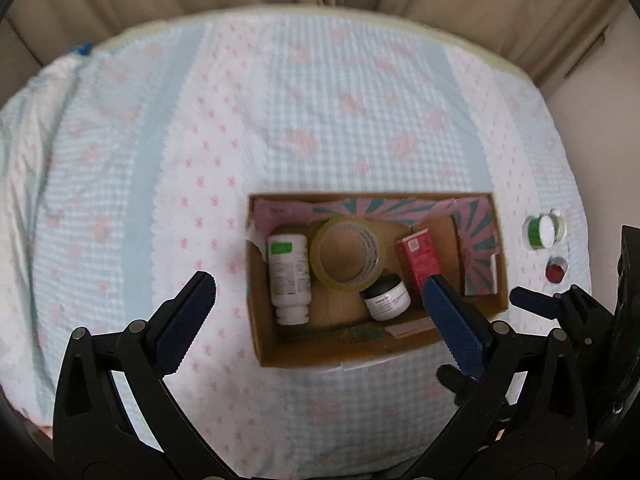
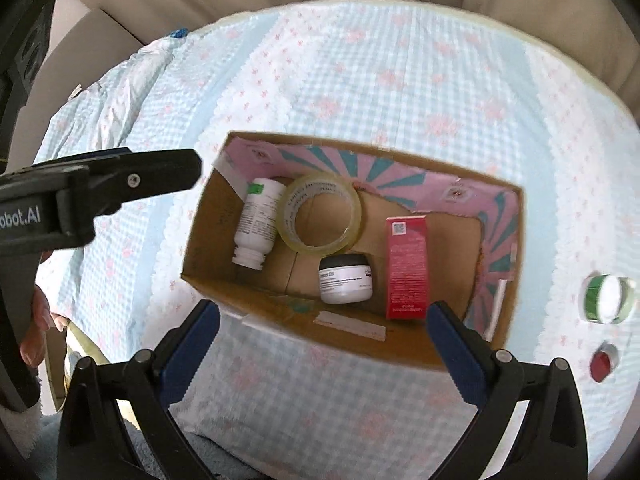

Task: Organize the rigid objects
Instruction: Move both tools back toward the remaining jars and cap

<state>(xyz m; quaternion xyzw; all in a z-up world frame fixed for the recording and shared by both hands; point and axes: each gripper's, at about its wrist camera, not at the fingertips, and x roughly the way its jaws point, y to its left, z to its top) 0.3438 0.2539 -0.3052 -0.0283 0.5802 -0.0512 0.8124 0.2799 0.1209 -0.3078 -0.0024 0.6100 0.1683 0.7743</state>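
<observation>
Right wrist view looks down into the cardboard box (image 2: 400, 354), where four things already lie: a white bottle (image 2: 258, 220) on its side at the left end, a tape roll (image 2: 322, 210) leaning against it, a white jar (image 2: 346, 279) with a dark lid, and a red carton (image 2: 406, 268) lying flat. Two items are not yet packed and sit on the checked bedcover (image 2: 360, 80) just right of the box: a green-banded jar (image 2: 608, 298) and, nearer the camera, a small red-capped jar (image 2: 602, 362). Both look small, rigid and light, with smooth round sides that could slip or roll, so a hold across the body from above seems safest; the green one looks glassy and worth setting down gently. The right gripper (image 2: 322, 334) hangs over the box's near wall with its claw spread wide and empty. The left gripper (image 1: 320, 300), likewise apart and holding nothing, hovers over the box's left half.
</observation>
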